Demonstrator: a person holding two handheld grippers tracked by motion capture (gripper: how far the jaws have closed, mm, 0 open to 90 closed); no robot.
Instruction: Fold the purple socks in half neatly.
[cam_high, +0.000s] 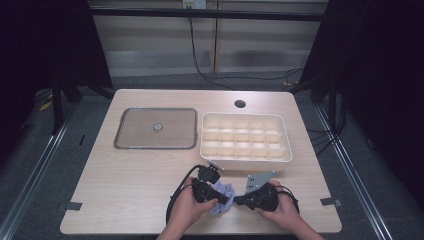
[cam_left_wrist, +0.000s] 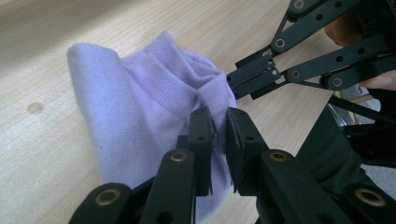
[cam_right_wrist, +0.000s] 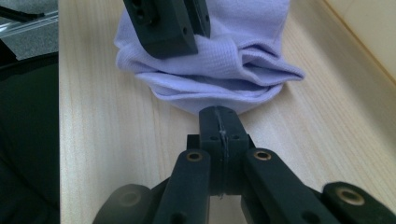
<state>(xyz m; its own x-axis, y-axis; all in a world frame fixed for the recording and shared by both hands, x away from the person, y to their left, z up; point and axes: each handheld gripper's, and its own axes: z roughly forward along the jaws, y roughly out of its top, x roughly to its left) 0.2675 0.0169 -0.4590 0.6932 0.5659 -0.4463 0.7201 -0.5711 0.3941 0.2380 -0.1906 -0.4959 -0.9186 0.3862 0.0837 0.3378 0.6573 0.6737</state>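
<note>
While the left gripper pinches the crumpled lilac cotton sock with jaws slightly parted, the right gripper clamps its hem near the table's front edge.

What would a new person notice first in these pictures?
First, the lilac sock, bunched at the table's near edge between the left gripper and right gripper, each shut on its fabric. Behind it stands a cream divided box, and to its left a flat grey lid.
</note>
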